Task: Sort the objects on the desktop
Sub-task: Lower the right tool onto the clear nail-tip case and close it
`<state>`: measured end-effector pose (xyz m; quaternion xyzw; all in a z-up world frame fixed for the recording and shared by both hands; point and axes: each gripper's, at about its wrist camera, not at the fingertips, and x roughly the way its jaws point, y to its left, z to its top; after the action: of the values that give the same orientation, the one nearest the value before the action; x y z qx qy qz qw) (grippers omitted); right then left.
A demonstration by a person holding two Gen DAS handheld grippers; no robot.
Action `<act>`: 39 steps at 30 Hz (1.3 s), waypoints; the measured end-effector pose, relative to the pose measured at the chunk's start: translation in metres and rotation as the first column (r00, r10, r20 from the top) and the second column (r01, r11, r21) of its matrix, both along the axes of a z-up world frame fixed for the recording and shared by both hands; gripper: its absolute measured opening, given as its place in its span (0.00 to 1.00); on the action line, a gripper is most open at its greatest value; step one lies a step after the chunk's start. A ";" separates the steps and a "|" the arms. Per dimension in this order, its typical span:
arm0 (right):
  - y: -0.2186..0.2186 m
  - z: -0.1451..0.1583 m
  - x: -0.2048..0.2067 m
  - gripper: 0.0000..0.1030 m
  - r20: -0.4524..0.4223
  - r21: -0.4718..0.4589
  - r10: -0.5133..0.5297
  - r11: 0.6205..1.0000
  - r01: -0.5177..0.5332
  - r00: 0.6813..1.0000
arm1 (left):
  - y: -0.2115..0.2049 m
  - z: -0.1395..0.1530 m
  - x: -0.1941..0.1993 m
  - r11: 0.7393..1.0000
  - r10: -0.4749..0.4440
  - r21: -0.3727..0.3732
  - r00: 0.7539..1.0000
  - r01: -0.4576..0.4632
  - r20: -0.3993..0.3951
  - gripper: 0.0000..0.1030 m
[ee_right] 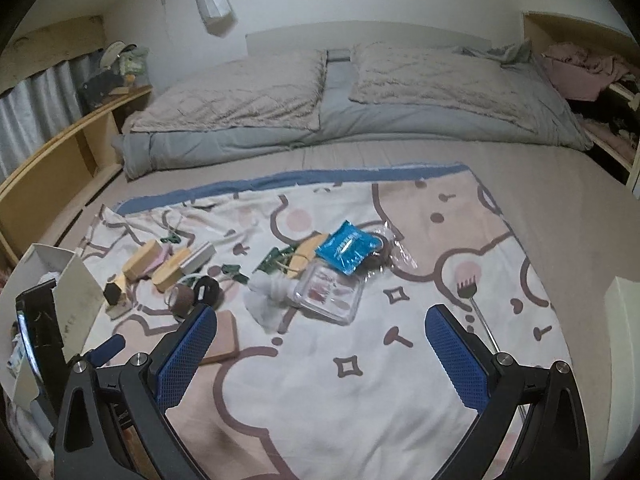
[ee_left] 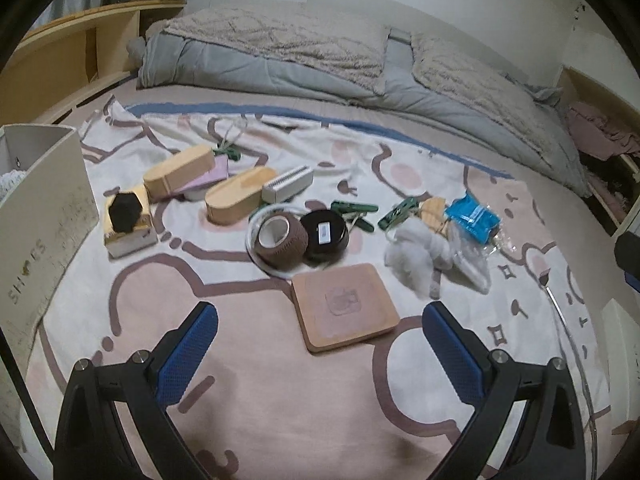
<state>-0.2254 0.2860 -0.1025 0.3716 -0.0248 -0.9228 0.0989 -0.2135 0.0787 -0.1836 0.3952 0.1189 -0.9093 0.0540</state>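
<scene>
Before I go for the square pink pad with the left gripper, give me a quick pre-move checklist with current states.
1. Left gripper open and holding nothing: ok.
2. Right gripper open and holding nothing: ok.
3. Square pink pad lying flat, nothing on top of it: ok.
4. Path from left gripper to pad free of objects: ok.
5. Clearance around pad: not ok at the far edge, where the brown tape roll and black jar sit close.
6. Room in the cardboard box for sorting: cannot tell, its inside is mostly hidden.

text: "SHOES" | on: cardboard box [ee_left: 44,216] side | other labels: unreadable
</scene>
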 end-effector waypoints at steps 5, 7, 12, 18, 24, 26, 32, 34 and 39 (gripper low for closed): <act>0.005 -0.012 -0.012 1.00 0.038 -0.023 -0.029 0.999 0.030 0.999 | 0.007 -0.010 -0.009 1.000 -0.001 0.012 1.000 0.000 0.021 1.00; 0.008 -0.017 -0.017 1.00 0.050 -0.033 -0.047 0.998 0.048 0.998 | 0.010 -0.014 -0.013 1.000 -0.001 0.009 1.000 0.001 0.026 1.00; 0.015 -0.030 -0.032 1.00 0.070 -0.001 -0.099 0.995 0.100 0.993 | 0.014 -0.026 -0.024 1.000 0.015 0.002 0.999 -0.015 0.052 1.00; 0.026 -0.050 -0.051 1.00 0.126 -0.039 -0.151 0.987 0.157 0.980 | 0.012 -0.044 -0.035 0.999 0.043 0.002 0.995 -0.043 0.090 1.00; 0.016 -0.064 -0.075 1.00 0.117 -0.016 -0.098 0.995 0.100 0.988 | 0.010 -0.056 -0.037 0.998 0.053 0.020 0.992 -0.056 0.113 1.00; 0.010 -0.067 -0.084 1.00 0.118 -0.008 -0.082 0.996 0.083 0.990 | 0.009 -0.058 -0.037 0.998 0.054 0.026 0.993 -0.057 0.109 1.00; 0.000 -0.082 -0.108 1.00 0.167 -0.014 -0.086 0.996 0.089 0.982 | 0.011 -0.060 -0.034 0.998 0.056 0.023 0.995 -0.058 0.087 1.00; -0.001 -0.089 -0.119 1.00 0.200 -0.030 -0.099 0.994 0.107 0.975 | 0.011 -0.061 -0.033 0.998 0.056 0.023 0.995 -0.058 0.080 1.00; 0.002 -0.104 -0.141 1.00 0.278 -0.036 -0.190 0.977 0.208 0.941 | 0.012 -0.062 -0.034 0.998 0.055 0.020 0.995 -0.057 0.080 1.00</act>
<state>-0.3669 0.2876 -0.2066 0.4877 -0.1054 -0.8666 0.0126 -0.2474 0.0905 -0.2454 0.4283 0.1376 -0.8895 0.0798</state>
